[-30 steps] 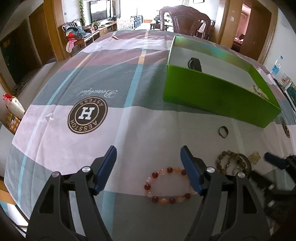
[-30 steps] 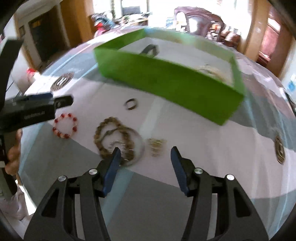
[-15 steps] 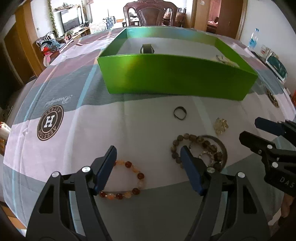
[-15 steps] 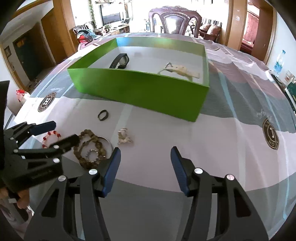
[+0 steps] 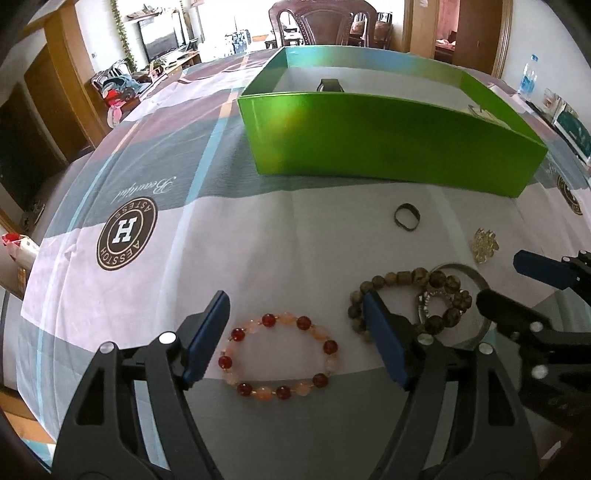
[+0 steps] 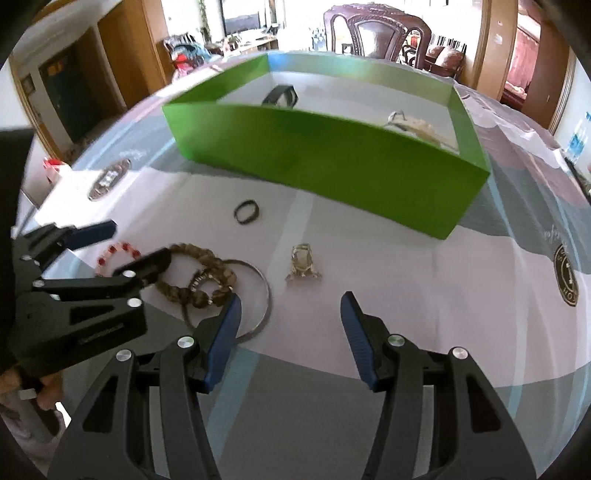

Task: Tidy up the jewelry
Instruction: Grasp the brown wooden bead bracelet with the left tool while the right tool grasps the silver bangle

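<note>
A red and peach bead bracelet (image 5: 330, 347) lies flat on the cloth. My left gripper (image 5: 295, 299) hovers over it, its jaws opening, the bracelet between the fingers and untouched. Right of it a brown bead bracelet (image 5: 413, 275) lies tangled with a metal bangle (image 5: 465, 267). A dark ring (image 5: 406, 217) and a gold brooch (image 5: 484, 245) lie nearer the green box (image 5: 388, 147). My right gripper (image 6: 290, 301) stands open just short of the gold brooch (image 6: 303, 264), with nothing held. The bangle (image 6: 264, 291) sits by its left finger.
The green box (image 6: 332, 158) holds a black band (image 6: 282, 95) and a pale piece (image 6: 417, 125). The left gripper (image 6: 138, 242) crowds the bead pile from the left. Round logos mark the checked cloth (image 5: 127, 232). A chair (image 6: 376, 29) stands beyond the table.
The left gripper has shifted so the red bracelet now lies centred between its fingers, and its jaws stand slightly wider. In the right wrist view the brooch now sits straight ahead of the fingers.
</note>
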